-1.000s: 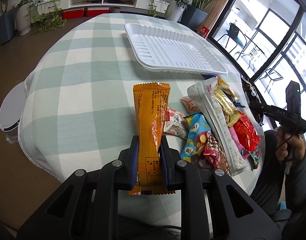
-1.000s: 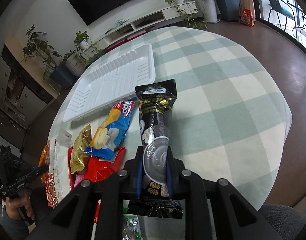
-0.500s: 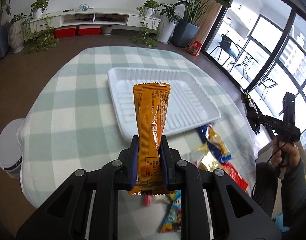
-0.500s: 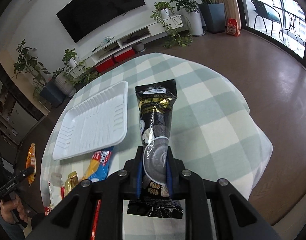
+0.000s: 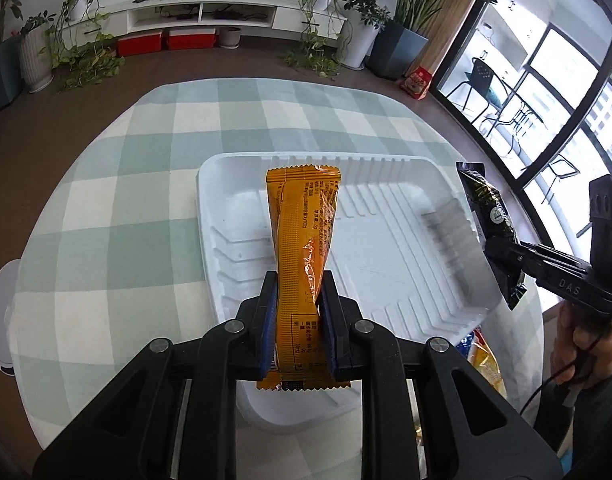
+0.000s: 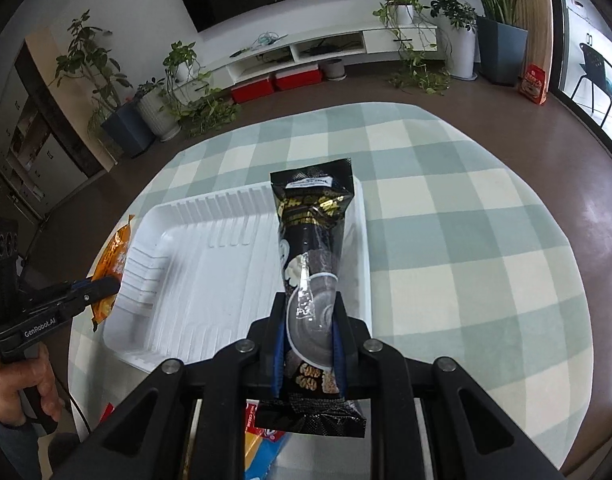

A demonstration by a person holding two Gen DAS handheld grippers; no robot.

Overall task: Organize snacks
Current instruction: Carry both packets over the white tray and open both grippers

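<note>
Two snack packets, each held lengthwise over one empty white foam tray (image 5: pixel 386 240) on a round table with a green-and-white checked cloth (image 5: pixel 125 184). The left gripper (image 5: pixel 298 292) clamps the lower part of an orange packet (image 5: pixel 303 236), long axis pointing away from the camera above the tray's left half. The right gripper (image 6: pixel 309 320) pinches a black packet (image 6: pixel 312 232), likewise pointing forward, above the tray's right edge. Both grippers tilt downward; one hand (image 6: pixel 21 384) grips each handle. More snacks (image 5: pixel 482 356) lie at the near rim
</note>
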